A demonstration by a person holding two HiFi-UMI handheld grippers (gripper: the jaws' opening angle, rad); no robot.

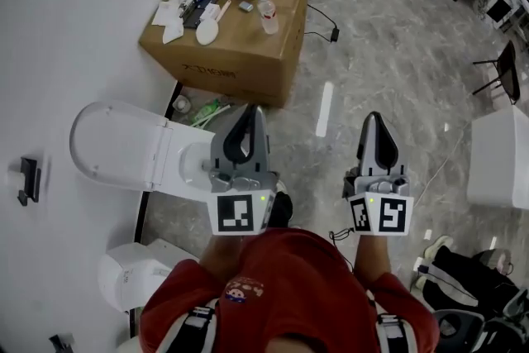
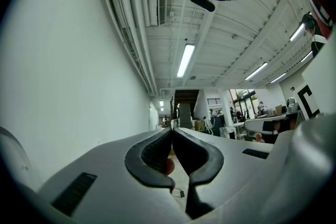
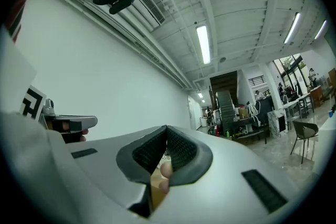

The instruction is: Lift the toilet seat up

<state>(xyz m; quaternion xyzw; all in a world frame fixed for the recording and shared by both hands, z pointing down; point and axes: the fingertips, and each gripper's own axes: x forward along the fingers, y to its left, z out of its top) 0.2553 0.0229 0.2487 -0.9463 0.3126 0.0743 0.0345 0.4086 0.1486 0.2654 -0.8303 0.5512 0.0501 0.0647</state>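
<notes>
A white toilet (image 1: 124, 146) stands at the left against the white wall, its oval lid and seat (image 1: 111, 143) facing up at me. My left gripper (image 1: 248, 112) hovers just right of the toilet and covers its near end, jaws shut with nothing between them. My right gripper (image 1: 374, 120) is held further right over the marble floor, also shut and empty. In the left gripper view the left gripper (image 2: 172, 129) points level down a long room beside the wall. In the right gripper view the right gripper (image 3: 166, 127) has its pads pressed together.
A cardboard box (image 1: 240, 54) strewn with small items stands beyond the toilet. A second white fixture (image 1: 132, 273) sits at the lower left. A white block (image 1: 500, 157), a black chair (image 1: 506, 70) and dark bags (image 1: 471, 277) line the right side. A cable (image 1: 326, 25) lies on the floor.
</notes>
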